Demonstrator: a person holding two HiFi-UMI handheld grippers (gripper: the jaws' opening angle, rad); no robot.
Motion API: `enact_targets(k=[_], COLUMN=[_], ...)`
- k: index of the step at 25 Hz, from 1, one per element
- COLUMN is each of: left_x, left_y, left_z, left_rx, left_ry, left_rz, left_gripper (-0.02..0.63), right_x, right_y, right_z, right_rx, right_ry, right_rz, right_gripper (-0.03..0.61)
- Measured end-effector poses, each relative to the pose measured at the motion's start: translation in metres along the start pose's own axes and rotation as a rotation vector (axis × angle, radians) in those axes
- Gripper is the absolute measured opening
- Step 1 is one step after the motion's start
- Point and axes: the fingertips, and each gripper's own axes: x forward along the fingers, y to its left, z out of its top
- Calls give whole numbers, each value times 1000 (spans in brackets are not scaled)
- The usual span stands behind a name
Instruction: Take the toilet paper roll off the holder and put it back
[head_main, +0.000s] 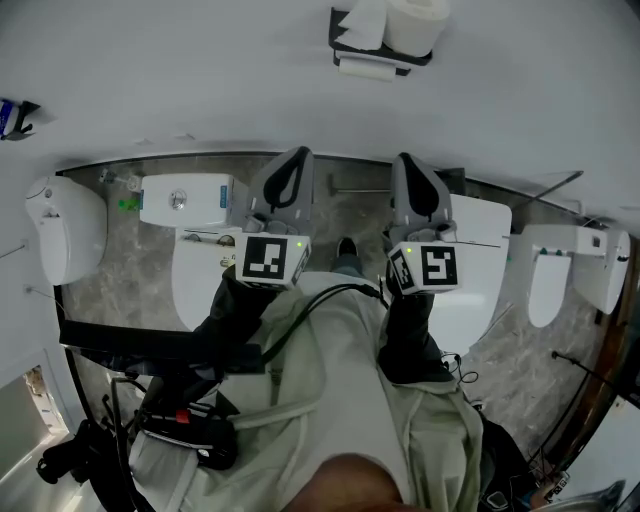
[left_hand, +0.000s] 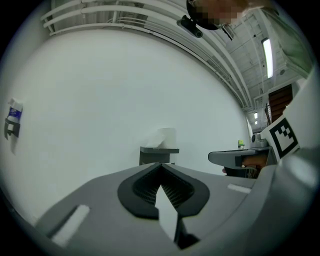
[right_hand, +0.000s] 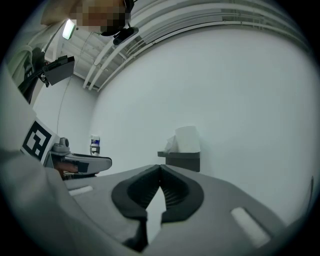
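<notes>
A dark wall-mounted holder (head_main: 352, 42) sits high on the white wall, with a white toilet paper roll (head_main: 416, 20) standing on its shelf and another roll (head_main: 368, 68) hanging under it. Both grippers point level at the wall, well short of the holder and below it in the head view. My left gripper (head_main: 296, 156) is shut with nothing in it, and so is my right gripper (head_main: 406, 160). In the left gripper view the closed tips (left_hand: 161, 164) line up just under the holder (left_hand: 159, 151) and roll (left_hand: 165, 136). The right gripper's tips (right_hand: 160, 166) sit left of the holder (right_hand: 183, 160) and roll (right_hand: 187, 138).
White toilets stand along the wall below: one at left (head_main: 190, 205), one at right (head_main: 478, 275), a further one (head_main: 575, 262) far right. A white bin-like fixture (head_main: 68, 228) is at far left. A small blue-labelled dispenser (head_main: 12, 116) hangs on the wall.
</notes>
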Motion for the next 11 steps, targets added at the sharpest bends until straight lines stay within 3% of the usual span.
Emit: enact_targets(k=[11], left_x=[-6], left_y=[4], left_z=[-3], left_rx=[6], left_ry=[14], left_rz=[6], left_gripper=[6], right_x=[2], right_y=[8], right_z=[4], right_rx=[-3], right_ry=[-9], right_rz=[12], right_gripper=[2])
